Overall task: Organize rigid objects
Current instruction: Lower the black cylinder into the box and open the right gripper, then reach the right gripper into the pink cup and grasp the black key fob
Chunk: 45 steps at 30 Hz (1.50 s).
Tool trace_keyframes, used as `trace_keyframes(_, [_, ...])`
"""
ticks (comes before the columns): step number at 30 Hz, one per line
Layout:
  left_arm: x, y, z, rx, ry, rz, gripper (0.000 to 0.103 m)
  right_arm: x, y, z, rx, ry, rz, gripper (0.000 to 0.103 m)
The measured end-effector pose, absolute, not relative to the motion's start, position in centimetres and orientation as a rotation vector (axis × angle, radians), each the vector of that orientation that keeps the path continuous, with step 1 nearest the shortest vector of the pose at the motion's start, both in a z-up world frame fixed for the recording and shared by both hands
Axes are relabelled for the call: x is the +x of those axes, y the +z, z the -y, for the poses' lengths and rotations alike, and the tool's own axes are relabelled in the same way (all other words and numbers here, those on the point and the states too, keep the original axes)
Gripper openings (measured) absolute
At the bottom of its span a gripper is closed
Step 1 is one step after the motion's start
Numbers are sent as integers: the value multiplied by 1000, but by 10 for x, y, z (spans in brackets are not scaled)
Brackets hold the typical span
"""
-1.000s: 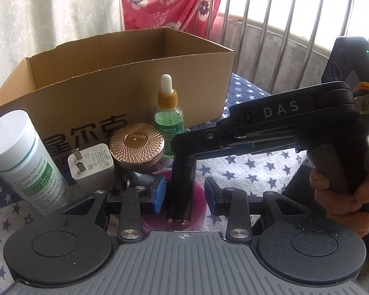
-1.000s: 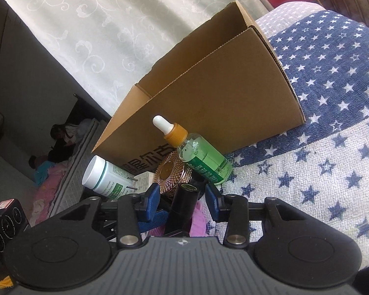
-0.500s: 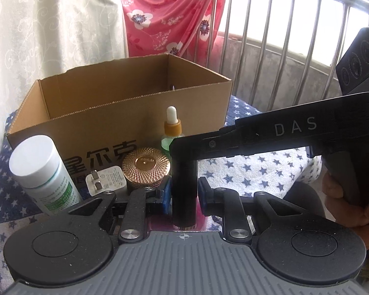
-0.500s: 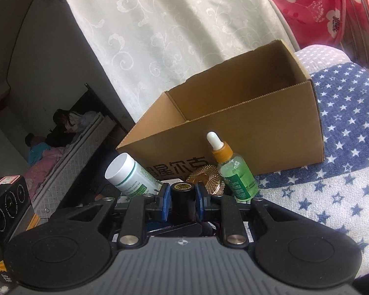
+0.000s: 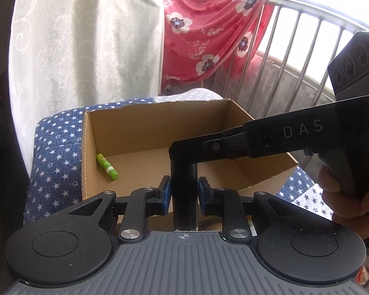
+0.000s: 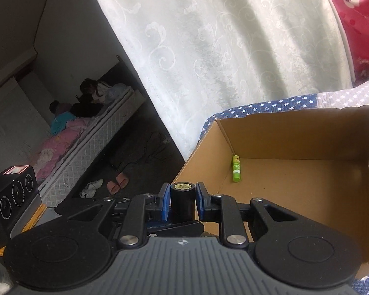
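A black cylinder (image 5: 184, 196) stands upright between the blue pads of both grippers. My left gripper (image 5: 184, 194) is shut on it. My right gripper (image 6: 182, 204) is shut on the same cylinder (image 6: 182, 201), whose gold-patterned top faces the right wrist camera. The right gripper's black body reaches in from the right in the left wrist view (image 5: 295, 135). Both hold the cylinder raised at the near rim of an open cardboard box (image 5: 233, 120), which also shows in the right wrist view (image 6: 295, 132). A green tube (image 5: 107, 166) lies inside at the left wall (image 6: 236, 168).
The box sits on a blue star-print cloth (image 5: 56, 147). A white curtain (image 5: 86, 36) and a red flowered cloth (image 5: 209, 29) hang behind, with a metal railing (image 5: 295, 36) at the right. A bed and floor (image 6: 98, 147) lie far below to the left.
Both grippers closed on the black cylinder and lifted it from the pink dish. They rose above the box rim. The bottles, gold lid and charger have dropped out of view.
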<state>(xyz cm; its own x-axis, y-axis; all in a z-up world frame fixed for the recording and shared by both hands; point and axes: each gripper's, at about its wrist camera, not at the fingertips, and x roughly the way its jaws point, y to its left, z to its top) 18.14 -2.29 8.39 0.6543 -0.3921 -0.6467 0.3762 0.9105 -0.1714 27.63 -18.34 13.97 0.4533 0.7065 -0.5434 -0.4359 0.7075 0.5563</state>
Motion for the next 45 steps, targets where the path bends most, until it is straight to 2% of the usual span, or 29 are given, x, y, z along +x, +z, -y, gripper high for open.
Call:
trace_keyframes(4, [217, 71, 8, -79, -451, -825, 29, 329, 117, 176, 422, 730, -989, 24])
trace_keyframes(9, [260, 49, 5, -79, -383, -916, 28, 369, 99, 155, 347, 680, -1091, 23])
trace_keyframes(14, [274, 49, -6, -142, -358, -921, 31, 409, 82, 133, 202, 566, -1144, 25])
trace_keyframes(18, [267, 63, -12, -178, -353, -875, 36, 415, 94, 139, 206, 522, -1099, 26])
trace_keyframes(22, [242, 81, -18, -174, -347, -801, 39, 393, 130, 162, 265, 565, -1005, 27])
trace_keyframes(24, [226, 91, -21, -174, -359, -754, 41, 369, 152, 176, 290, 593, -945, 33])
trace_keyframes(26, [208, 98, -23, -164, -373, -711, 43, 342, 169, 191, 313, 617, -886, 49])
trace_keyframes(32, [153, 101, -24, -136, -432, -634, 46, 241, 198, 232, 331, 677, -735, 51])
trace_keyframes(38, [110, 68, -11, -126, -525, -659, 46, 167, 164, 250, 369, 677, -707, 51])
trace_keyframes(42, [93, 35, 12, -89, -599, -720, 46, 148, 115, 244, 380, 663, -792, 51])
trace_keyframes(45, [90, 14, 30, -70, -633, -774, 43, 148, 78, 238, 380, 630, -864, 45])
